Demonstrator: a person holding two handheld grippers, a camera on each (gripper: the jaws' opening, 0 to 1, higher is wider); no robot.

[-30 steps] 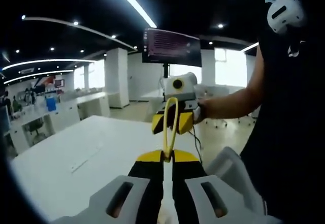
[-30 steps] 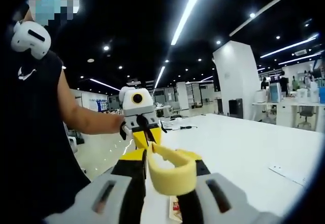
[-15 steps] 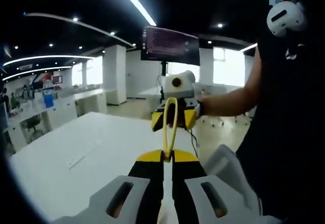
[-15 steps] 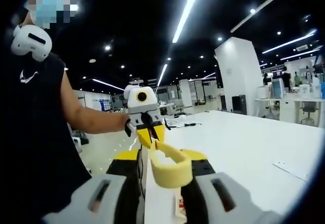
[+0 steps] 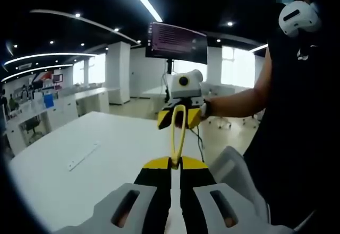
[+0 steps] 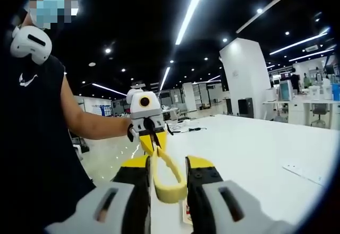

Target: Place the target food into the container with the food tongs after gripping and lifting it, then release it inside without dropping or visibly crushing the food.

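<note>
Left gripper and right gripper: fingers of both clamp yellow tongs above white table.

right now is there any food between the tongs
No: in the right gripper view the yellow tongs form a bare loop between the right claw jaws, with nothing inside it.

An open-plan office: long white desks, strip ceiling lights, white columns, a hanging screen at 12 o'clock.
</note>
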